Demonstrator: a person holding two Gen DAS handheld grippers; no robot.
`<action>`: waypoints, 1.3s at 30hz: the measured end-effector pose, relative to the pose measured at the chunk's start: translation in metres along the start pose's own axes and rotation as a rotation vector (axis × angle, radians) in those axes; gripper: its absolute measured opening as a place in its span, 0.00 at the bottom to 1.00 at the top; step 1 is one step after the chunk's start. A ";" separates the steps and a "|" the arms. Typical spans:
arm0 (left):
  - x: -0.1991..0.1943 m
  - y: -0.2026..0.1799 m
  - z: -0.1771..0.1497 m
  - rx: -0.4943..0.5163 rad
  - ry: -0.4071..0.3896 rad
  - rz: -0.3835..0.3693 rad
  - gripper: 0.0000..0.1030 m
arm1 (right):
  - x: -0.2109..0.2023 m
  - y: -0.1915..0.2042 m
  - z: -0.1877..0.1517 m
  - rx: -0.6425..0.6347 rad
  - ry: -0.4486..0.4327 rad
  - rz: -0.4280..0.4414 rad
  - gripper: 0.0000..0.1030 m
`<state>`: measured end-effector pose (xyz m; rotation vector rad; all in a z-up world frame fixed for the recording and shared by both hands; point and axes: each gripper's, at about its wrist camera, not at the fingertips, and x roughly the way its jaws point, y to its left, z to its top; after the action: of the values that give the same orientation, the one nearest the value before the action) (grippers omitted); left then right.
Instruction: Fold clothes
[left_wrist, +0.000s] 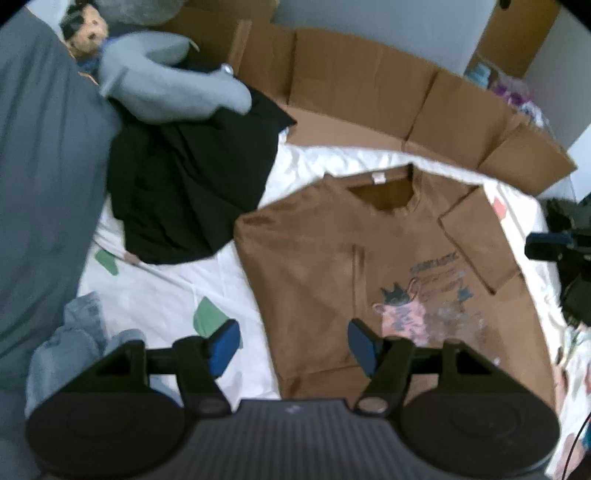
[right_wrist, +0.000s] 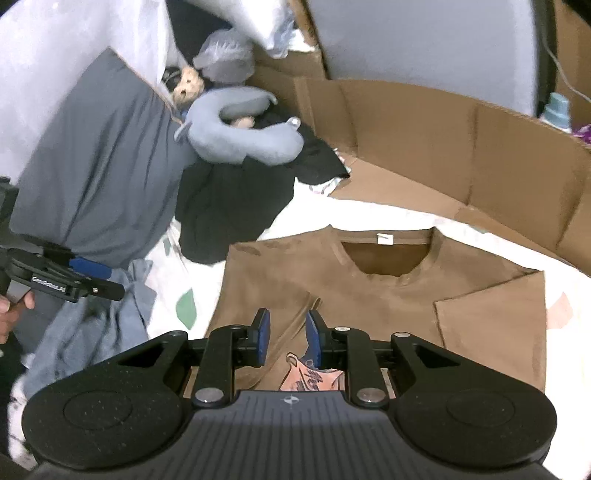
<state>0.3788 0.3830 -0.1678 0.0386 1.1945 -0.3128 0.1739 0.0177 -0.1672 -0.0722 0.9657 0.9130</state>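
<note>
Left gripper (left_wrist: 291, 341) is held above the shirt (left_wrist: 388, 266), jaws wide apart, nothing between them. Right gripper (right_wrist: 286, 338) is also held clear above the shirt, jaws narrowly parted, nothing pinched. Shirt is laid flat on the white sheet (left_wrist: 177, 291), collar at 12 o'clock, both sleeves folded inward. Black garment (left_wrist: 184, 184) is heaped at 10 o'clock of the shirt, jeans (left_wrist: 70, 343) at 8 o'clock.

Brown T-shirt (left_wrist: 332, 258) with pink print, black garment (left_wrist: 184, 192), white sheet (left_wrist: 177, 280).
</note>
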 end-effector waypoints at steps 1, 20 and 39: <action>-0.010 -0.001 0.002 -0.008 -0.005 -0.001 0.68 | -0.009 0.000 0.003 0.009 0.001 -0.001 0.29; -0.160 -0.034 0.016 -0.121 -0.074 0.057 0.78 | -0.221 -0.042 0.064 0.089 -0.139 -0.098 0.35; -0.207 -0.073 -0.029 -0.116 -0.135 0.045 0.82 | -0.373 -0.092 -0.060 0.119 -0.189 -0.171 0.47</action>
<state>0.2651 0.3642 0.0209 -0.0553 1.0740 -0.2028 0.1080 -0.3037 0.0405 0.0321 0.8221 0.6901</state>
